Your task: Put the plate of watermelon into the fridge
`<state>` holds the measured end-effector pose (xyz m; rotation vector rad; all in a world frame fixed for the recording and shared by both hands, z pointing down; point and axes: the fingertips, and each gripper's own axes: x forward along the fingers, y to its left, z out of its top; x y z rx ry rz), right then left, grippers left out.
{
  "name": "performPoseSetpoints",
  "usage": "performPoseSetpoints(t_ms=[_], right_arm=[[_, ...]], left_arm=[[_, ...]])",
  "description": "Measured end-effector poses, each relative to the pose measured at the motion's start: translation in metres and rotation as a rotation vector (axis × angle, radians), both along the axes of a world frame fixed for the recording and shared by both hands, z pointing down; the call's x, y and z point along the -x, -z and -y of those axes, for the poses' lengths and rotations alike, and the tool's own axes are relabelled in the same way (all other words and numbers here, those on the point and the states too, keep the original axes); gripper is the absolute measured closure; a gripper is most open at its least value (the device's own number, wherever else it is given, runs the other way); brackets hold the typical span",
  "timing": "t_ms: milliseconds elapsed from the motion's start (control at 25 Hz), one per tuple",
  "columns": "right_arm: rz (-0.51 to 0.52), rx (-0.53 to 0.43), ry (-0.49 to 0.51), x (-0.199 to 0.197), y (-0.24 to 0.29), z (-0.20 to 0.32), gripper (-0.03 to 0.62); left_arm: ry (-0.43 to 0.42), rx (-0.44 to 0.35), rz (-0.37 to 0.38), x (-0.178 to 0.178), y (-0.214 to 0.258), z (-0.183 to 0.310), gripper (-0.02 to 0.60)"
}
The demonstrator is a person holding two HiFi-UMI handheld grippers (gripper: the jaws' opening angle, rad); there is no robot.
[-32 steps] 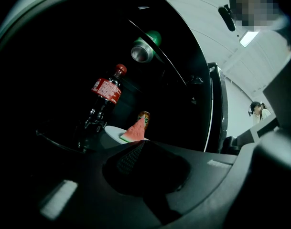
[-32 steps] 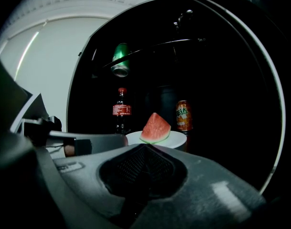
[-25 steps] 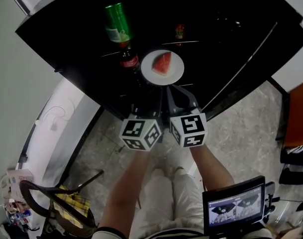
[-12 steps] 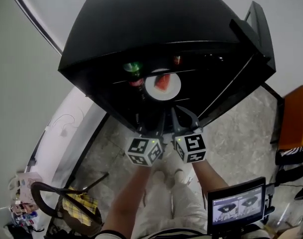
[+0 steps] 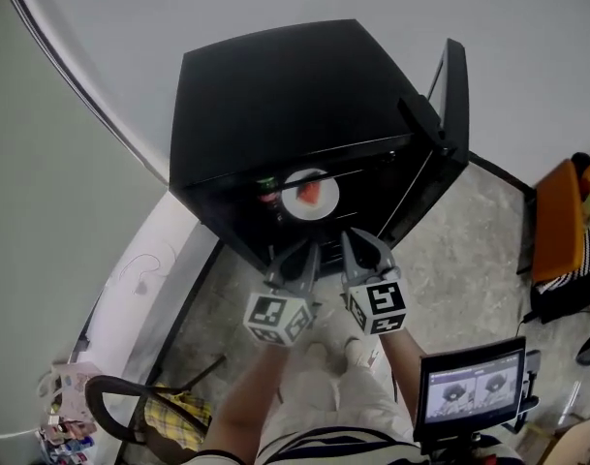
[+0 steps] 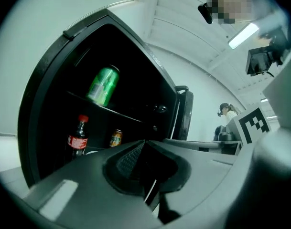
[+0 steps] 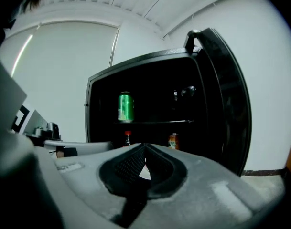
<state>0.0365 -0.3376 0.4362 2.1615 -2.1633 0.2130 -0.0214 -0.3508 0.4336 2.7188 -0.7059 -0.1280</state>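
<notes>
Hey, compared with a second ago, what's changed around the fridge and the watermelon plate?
The left gripper and right gripper have drawn back from the plate's near edge and out of the fridge, toward the person. Their jaws are together with nothing in them. The plate with its watermelon slice stayed on its shelf. The cola bottle, green can and open door are unchanged.

Bright diffuse room light; fridge (image 5: 275,95) interior dark; fisheye warp, vignetted corners.
</notes>
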Motion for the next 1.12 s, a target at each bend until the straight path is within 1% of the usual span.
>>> performPoseSetpoints(t_ms=[160, 320, 440, 640, 920, 1120], right_arm=[[-0.006, -0.021, -0.006, 0.006, 0.027, -0.015, 0.594], [-0.013, -0.033, 0.003, 0.009, 0.048, -0.032, 0.594], [-0.015, -0.050, 0.020, 0.011, 0.063, -0.048, 0.594], [-0.012, -0.052, 0.061, 0.016, 0.080, -0.081, 0.594], [-0.014, -0.041, 0.140, 0.034, 0.086, -0.135, 0.594], [-0.021, -0.039, 0.179, 0.042, 0.091, -0.170, 0.594]], left_arm=[[-0.020, -0.026, -0.004, 0.004, 0.027, -0.011, 0.580], [-0.006, -0.038, -0.008, 0.010, 0.046, -0.026, 0.580], [0.019, -0.047, -0.001, 0.013, 0.058, -0.043, 0.579], [0.066, -0.034, 0.001, 0.017, 0.073, -0.077, 0.580], [0.112, -0.056, -0.010, 0.026, 0.088, -0.130, 0.580], [0.162, -0.075, -0.002, 0.043, 0.094, -0.167, 0.580]])
